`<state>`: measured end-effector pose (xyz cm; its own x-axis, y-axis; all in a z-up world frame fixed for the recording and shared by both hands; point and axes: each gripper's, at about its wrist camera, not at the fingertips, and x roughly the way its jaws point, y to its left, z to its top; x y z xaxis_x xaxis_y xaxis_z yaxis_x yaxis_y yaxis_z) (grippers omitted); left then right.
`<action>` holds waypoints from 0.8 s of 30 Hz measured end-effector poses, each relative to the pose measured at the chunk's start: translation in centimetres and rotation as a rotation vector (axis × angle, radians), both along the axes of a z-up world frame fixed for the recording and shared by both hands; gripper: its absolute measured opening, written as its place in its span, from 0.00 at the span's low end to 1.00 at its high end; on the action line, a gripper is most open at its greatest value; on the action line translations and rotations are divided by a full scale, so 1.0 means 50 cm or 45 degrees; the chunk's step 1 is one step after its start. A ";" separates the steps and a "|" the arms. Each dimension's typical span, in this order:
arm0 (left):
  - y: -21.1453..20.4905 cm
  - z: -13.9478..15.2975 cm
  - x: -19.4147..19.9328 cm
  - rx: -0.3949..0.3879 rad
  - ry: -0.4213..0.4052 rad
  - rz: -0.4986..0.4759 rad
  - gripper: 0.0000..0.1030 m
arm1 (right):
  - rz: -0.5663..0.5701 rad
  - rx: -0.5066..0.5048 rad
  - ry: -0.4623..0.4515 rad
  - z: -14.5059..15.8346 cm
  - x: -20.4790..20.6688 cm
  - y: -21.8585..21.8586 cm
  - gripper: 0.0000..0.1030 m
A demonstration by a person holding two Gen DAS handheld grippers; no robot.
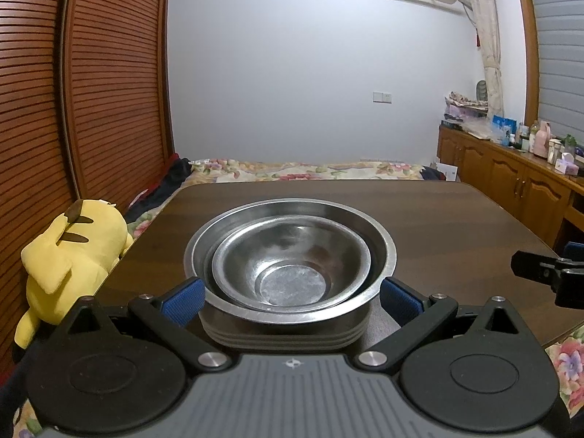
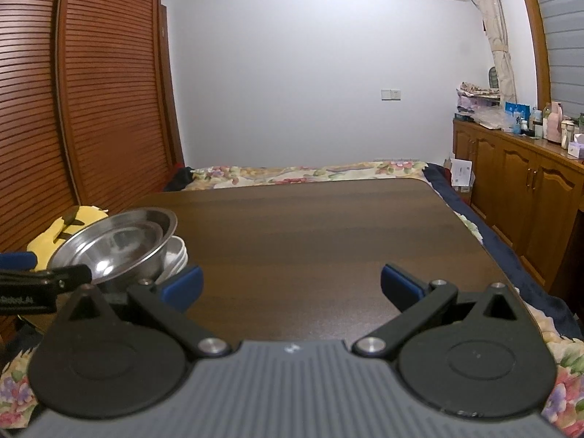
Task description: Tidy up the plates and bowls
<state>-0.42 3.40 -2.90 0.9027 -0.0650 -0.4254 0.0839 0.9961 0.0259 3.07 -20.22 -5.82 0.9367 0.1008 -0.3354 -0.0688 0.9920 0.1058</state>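
Straddling the stack of plates [image 1: 284,332] with its blue pads spread wide, the left tool [image 1: 292,294] grips nothing; the nested steel bowls [image 1: 290,252] sit atop those plates near the bench's [image 1: 438,226] front left corner. The right tool [image 2: 292,284] is likewise released over bare bench. Closing unevenly could shove the stack toward the left edge (the bowls look loosely seated), tipping them off.

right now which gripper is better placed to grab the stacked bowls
Left. The left gripper is open with the steel bowls between its fingers; the right gripper is open over bare table.
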 end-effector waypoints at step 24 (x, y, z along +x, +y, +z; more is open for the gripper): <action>0.002 0.000 0.001 -0.001 0.002 -0.003 1.00 | 0.003 0.003 0.006 -0.004 0.002 -0.004 1.00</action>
